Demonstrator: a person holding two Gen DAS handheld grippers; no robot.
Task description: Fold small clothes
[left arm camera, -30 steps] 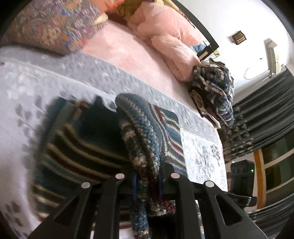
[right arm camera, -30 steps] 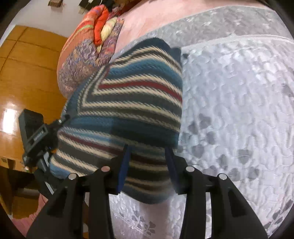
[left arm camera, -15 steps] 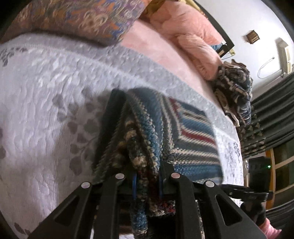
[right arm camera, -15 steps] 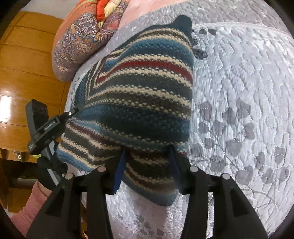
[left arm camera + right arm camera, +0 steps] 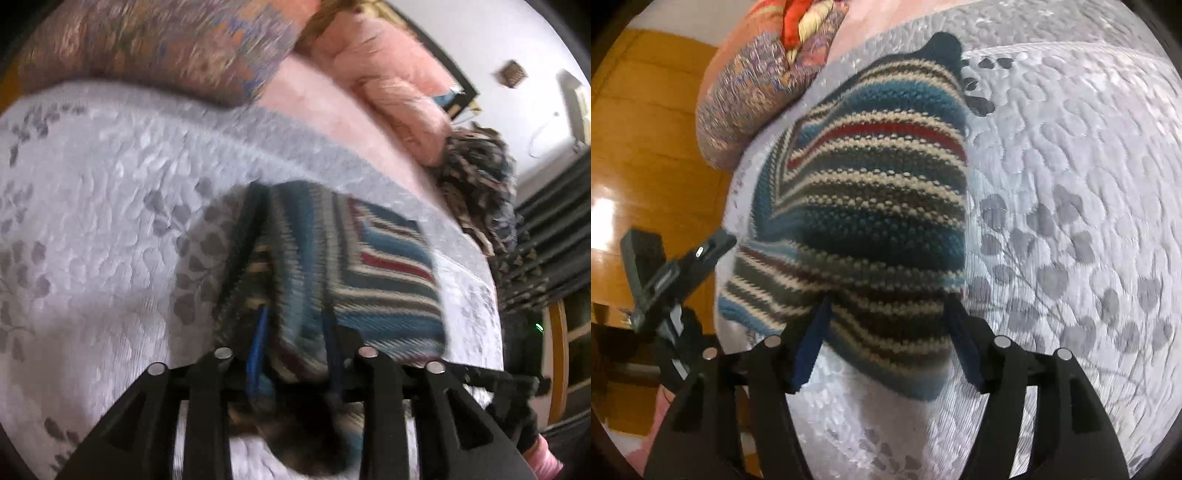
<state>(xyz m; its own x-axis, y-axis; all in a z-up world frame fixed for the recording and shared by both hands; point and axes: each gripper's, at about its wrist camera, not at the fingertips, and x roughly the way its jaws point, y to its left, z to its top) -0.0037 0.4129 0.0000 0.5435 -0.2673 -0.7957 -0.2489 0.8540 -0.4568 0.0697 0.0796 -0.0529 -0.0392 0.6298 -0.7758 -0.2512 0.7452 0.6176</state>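
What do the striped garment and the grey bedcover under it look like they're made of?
Striped garment: chunky knit, probably wool or acrylic; bumpy stitch rows show, matte.
Grey bedcover: quilted woven fabric with a slight sheen; puffy stitched pebble pattern and darker leaf motifs. Fibre unclear.

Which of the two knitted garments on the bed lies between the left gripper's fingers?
The striped blue, cream and red knit, spread on the grey quilted bedspread between the left gripper fingers. The dark plaid knit sits crumpled farther off by the pink blanket.
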